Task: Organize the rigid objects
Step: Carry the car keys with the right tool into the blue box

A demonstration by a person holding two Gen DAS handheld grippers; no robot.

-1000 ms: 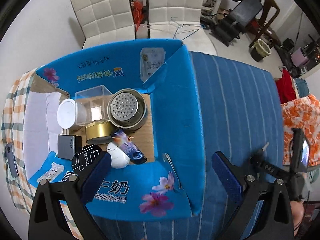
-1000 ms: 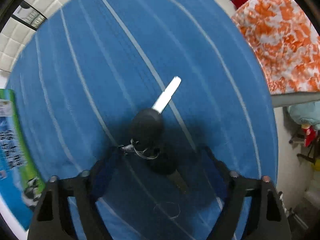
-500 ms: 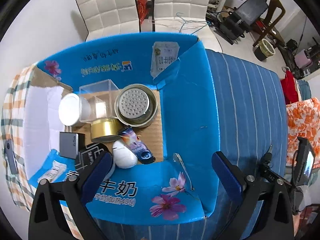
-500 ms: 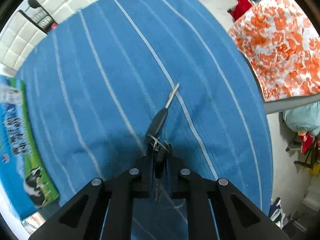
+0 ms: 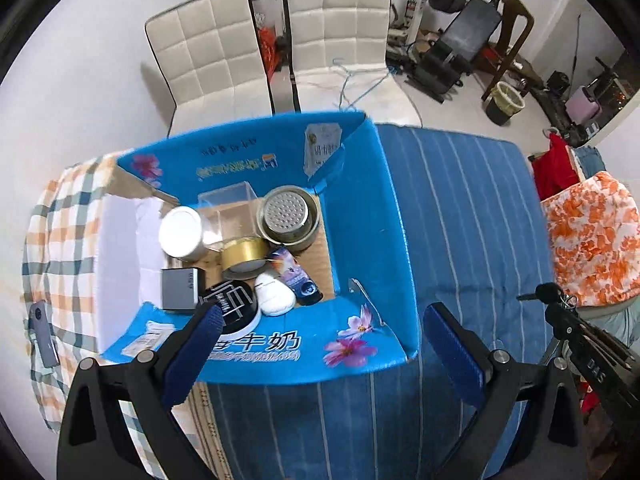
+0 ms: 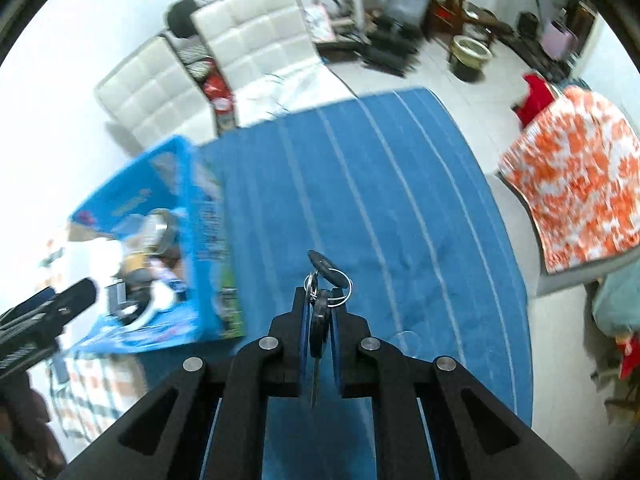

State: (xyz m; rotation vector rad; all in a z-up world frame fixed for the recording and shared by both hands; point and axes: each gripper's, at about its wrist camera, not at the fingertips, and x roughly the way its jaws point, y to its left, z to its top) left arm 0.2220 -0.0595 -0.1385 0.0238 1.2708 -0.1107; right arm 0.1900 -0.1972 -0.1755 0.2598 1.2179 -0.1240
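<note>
Two white chairs point(image 5: 276, 44); one blue box point(image 5: 360, 208); two keys point(image 6: 320, 320).

Right gripper point(image 6: 320, 312) was wide open over the keys point(image 6: 320, 320) a sec ago, now it's clamped on them & lifted off the blue cloth point(image 6: 400, 208). Left gripper point(image 5: 320, 332) rose a bit too, box point(image 5: 360, 216) looks further off.
</note>
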